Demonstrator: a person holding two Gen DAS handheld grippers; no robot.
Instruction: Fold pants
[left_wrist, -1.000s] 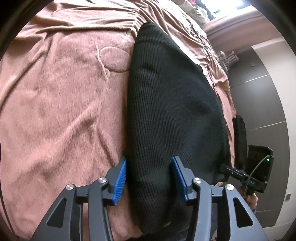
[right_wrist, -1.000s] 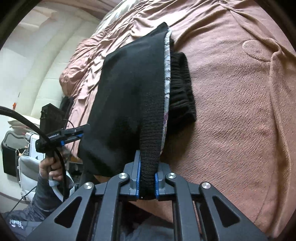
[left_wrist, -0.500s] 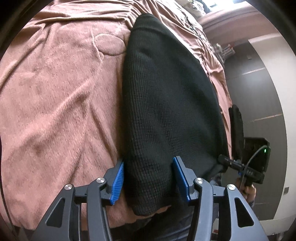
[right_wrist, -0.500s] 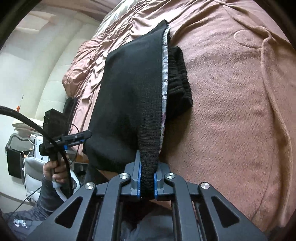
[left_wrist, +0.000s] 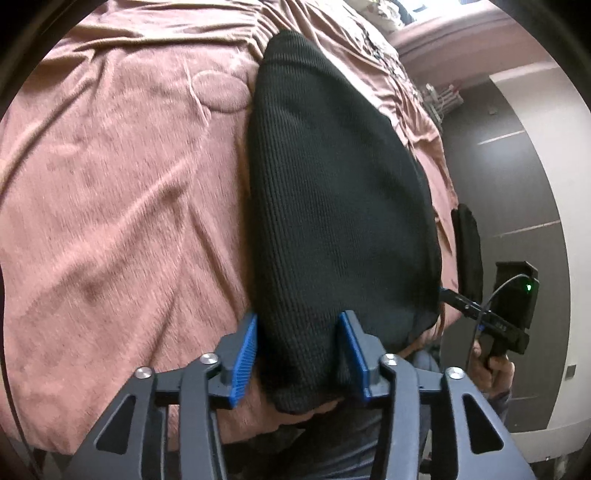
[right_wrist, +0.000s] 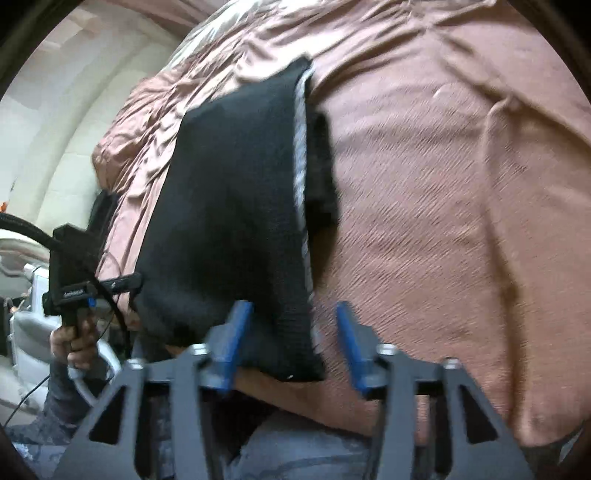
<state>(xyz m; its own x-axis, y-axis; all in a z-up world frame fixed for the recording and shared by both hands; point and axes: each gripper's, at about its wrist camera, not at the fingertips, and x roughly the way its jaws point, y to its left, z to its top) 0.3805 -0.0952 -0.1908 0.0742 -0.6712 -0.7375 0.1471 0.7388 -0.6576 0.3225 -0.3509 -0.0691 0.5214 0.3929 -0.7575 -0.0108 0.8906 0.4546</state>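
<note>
Pants (left_wrist: 332, 206): black knit, folded into a thick stack, lying on the pink blanket (left_wrist: 110, 184) at the near edge of the bed; a grey-white inner edge (right_wrist: 301, 177) shows along the right side.

Left gripper (left_wrist: 300, 354): fingers spread wide, one either side of the stack's near end, gripping nothing.

Right gripper (right_wrist: 290, 341): fingers parted, the near corner of the stack between them, not clamped.

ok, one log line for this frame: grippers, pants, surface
left gripper: open, astride pants edge | right gripper: open, no grip | black pants: folded, lying on pink blanket
</note>
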